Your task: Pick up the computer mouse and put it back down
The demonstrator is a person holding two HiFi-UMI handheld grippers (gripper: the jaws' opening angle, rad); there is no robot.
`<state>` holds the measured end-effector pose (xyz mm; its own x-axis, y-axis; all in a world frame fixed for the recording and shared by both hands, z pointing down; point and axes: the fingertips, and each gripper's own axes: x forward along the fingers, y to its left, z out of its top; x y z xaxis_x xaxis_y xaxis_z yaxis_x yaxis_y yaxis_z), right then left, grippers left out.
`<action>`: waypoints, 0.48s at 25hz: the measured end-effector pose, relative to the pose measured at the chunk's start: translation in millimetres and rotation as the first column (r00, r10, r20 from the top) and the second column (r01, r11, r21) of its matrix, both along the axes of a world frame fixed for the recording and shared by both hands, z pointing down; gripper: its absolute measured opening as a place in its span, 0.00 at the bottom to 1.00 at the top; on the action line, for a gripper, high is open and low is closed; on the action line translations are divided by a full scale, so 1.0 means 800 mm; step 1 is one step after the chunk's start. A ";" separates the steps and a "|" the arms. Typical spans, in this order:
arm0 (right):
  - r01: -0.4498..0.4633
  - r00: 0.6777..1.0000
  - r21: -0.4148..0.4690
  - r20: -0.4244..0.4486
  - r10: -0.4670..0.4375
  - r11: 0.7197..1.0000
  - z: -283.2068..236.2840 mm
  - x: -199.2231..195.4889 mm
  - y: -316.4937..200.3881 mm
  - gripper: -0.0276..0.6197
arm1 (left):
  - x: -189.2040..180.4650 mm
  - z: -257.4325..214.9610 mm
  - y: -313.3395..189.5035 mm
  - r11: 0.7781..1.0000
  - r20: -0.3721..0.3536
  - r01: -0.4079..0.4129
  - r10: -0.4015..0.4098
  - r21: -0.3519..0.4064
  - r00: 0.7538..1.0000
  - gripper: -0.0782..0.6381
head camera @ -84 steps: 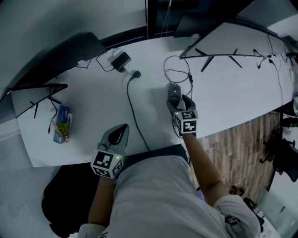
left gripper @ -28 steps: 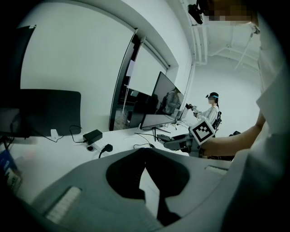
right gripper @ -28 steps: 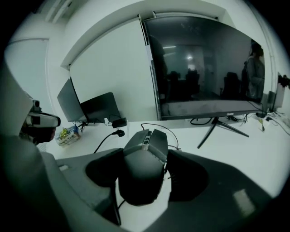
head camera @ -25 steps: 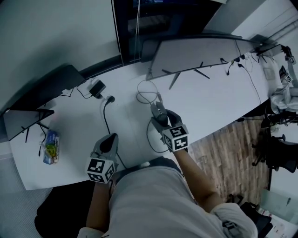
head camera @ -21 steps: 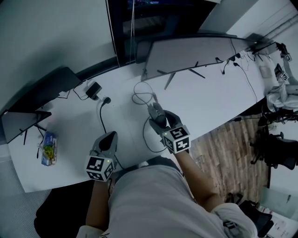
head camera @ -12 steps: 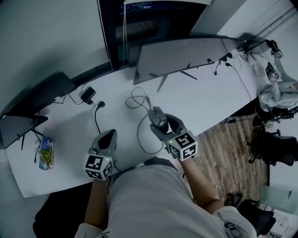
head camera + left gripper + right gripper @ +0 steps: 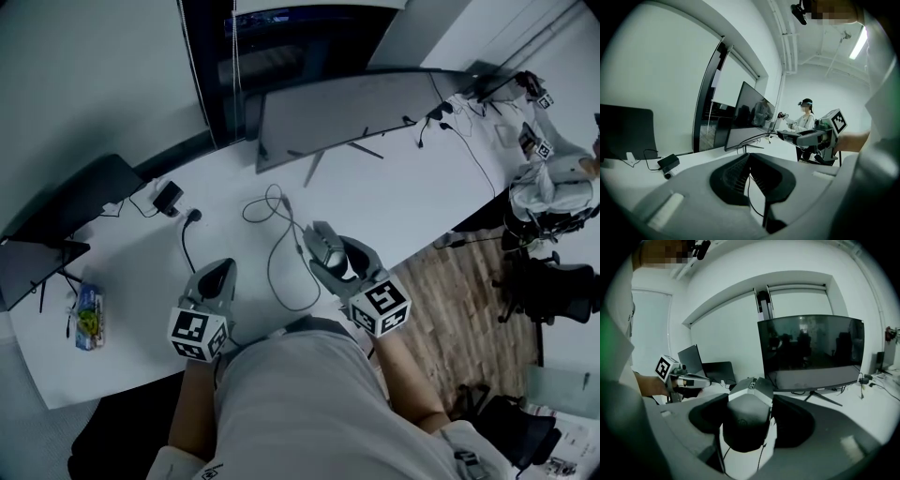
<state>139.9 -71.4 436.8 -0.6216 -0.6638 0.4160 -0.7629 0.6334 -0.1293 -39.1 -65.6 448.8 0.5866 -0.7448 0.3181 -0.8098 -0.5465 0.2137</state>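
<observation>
Fingers (image 7: 799,423) of the right gripper (image 7: 749,401) are standing wide and clamping the dark grey computer mouse (image 7: 743,420) by its sides. Three seconds back that mouse was lying on the white desk (image 7: 403,202). Now it is hanging clear above it, its black cable (image 7: 272,277) trailing down in a loop. And the left gripper (image 7: 749,155) is riding a little higher too, fingers pressed together on nothing. That mouse is showing a faint round emblem, unreadable. Both cubes are showing black-and-white square markers (image 7: 380,305), no lettering.
</observation>
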 end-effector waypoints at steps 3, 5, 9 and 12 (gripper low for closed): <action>-0.008 1.000 0.004 0.003 0.008 1.000 -0.005 0.007 0.004 0.50 | 0.005 -0.003 -0.001 1.000 0.000 -0.006 0.006 0.005 1.000 0.12; -0.009 1.000 0.007 0.004 0.009 1.000 -0.006 0.009 0.007 0.50 | 0.007 -0.005 -0.002 1.000 0.001 -0.007 0.007 0.008 1.000 0.12; -0.006 1.000 0.011 0.002 0.006 1.000 -0.008 0.009 0.009 0.50 | 0.006 -0.007 -0.001 1.000 0.003 -0.001 0.001 0.010 1.000 0.12; -0.003 1.000 0.008 0.004 0.003 1.000 -0.006 0.008 0.009 0.50 | 0.003 -0.007 0.001 1.000 0.005 0.005 -0.006 0.011 1.000 0.12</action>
